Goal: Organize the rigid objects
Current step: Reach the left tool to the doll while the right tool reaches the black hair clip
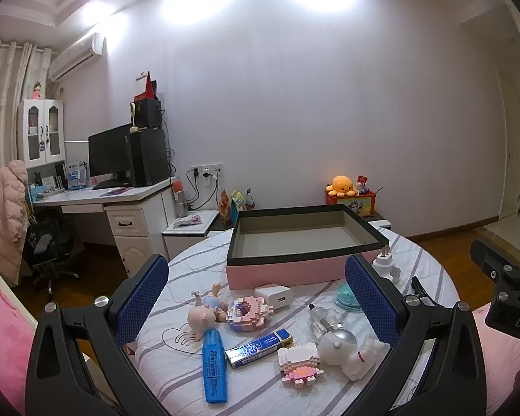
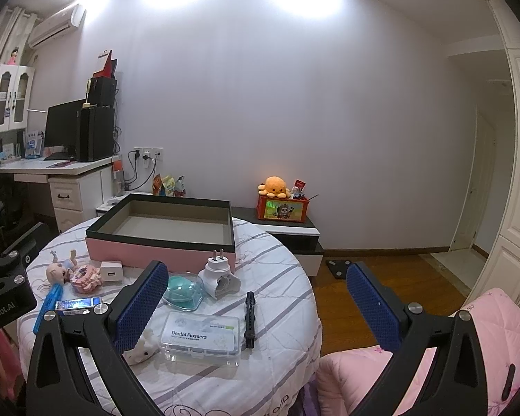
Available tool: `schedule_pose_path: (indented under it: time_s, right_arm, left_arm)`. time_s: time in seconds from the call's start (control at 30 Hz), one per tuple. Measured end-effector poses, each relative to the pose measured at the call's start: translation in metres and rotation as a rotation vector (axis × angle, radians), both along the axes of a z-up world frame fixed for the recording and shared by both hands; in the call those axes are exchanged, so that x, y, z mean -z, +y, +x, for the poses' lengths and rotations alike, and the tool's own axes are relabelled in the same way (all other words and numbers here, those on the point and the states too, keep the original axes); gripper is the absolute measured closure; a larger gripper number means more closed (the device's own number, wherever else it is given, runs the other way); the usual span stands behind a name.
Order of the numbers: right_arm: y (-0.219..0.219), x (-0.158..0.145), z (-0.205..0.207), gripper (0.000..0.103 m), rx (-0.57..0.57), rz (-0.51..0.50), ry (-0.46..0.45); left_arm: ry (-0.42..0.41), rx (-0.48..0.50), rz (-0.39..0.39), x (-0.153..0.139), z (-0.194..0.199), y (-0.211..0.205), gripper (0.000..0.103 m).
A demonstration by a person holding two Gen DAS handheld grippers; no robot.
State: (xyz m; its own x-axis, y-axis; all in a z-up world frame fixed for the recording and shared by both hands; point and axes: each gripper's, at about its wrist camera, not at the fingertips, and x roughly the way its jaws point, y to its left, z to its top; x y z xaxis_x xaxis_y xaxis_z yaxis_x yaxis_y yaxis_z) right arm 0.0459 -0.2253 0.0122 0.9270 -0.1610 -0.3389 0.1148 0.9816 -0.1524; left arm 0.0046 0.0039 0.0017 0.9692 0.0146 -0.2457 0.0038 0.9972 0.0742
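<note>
A pink box with a black rim point(image 1: 287, 272) point(image 2: 145, 251) stands empty at the far side of the round table. In front of it lie small items: a baby doll point(image 1: 204, 312), a pink block figure point(image 1: 248, 312), a white USB charger point(image 1: 275, 294), a blue highlighter point(image 1: 214, 367), a blue tin point(image 1: 260, 346), a pink-and-white block toy point(image 1: 300, 358), a white astronaut figure point(image 1: 360, 357). The right wrist view shows a Dental Flossers case point(image 2: 201, 338), a teal soap dish point(image 2: 183, 291), a white plug adapter point(image 2: 220, 274) and a black clip point(image 2: 249, 319). My left gripper point(image 1: 260, 298) and right gripper point(image 2: 256, 305) are open and empty above the table.
The table has a striped cloth point(image 2: 277, 294). A pink quilt point(image 2: 468, 346) lies at the right. A desk with a monitor point(image 1: 109, 156) stands at the back left. A low cabinet bears a red box with an orange plush point(image 2: 282, 204). Wooden floor lies beyond.
</note>
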Motion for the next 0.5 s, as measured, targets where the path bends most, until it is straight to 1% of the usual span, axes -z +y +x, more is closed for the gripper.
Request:
schedule_pose_path:
  time_s: [0.13, 0.23, 0.4, 0.5]
  right_arm:
    - [-0.001, 0.002, 0.005, 0.0, 0.005, -0.003, 0.024]
    - [-0.001, 0.006, 0.009, 0.0, 0.007, -0.005, 0.053]
    - [-0.001, 0.018, 0.016, 0.0, 0.006, -0.002, 0.132]
    - [-0.002, 0.028, 0.019, 0.0, 0.003, 0.002, 0.187]
  left_arm:
    - [0.021, -0.002, 0.008, 0.002, 0.004, -0.001, 0.0]
    - [0.054, -0.005, 0.016, 0.005, 0.01, -0.003, 0.0]
    - [0.139, 0.003, 0.031, 0.019, 0.017, -0.006, 0.0]
    - [0.185, -0.001, 0.053, 0.03, 0.019, -0.01, 0.0]
